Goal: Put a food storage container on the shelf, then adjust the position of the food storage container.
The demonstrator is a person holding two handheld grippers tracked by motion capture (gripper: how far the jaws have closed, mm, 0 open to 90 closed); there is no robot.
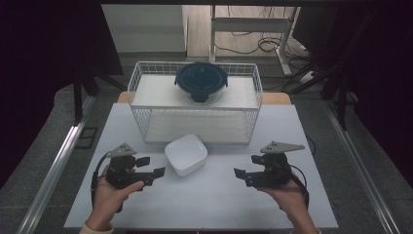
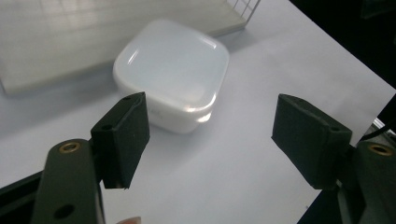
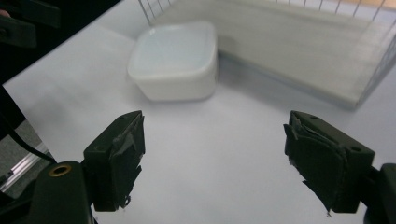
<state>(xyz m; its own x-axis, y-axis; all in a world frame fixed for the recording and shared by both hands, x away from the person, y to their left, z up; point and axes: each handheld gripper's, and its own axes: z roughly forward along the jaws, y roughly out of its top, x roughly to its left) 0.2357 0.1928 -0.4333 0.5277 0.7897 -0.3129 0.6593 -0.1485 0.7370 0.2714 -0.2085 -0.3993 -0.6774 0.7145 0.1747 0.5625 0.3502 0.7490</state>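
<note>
We hold the left gripper (image 1: 152,171) just left of a white square bowl (image 1: 186,154) that sits on the white table (image 1: 214,200) — its jaws spread wide with nothing between them, and in the left gripper view the bowl (image 2: 173,79) lies just beyond them. Our right gripper (image 1: 242,174) hovers well to the bowl's right, jaws likewise spread apart and empty, aimed toward the bowl (image 3: 175,58). Behind the bowl stands a white wire rack (image 1: 195,105), and on its upper shelf rests a round glass container with a dark lid (image 1: 201,80) — apart from both grippers.
</note>
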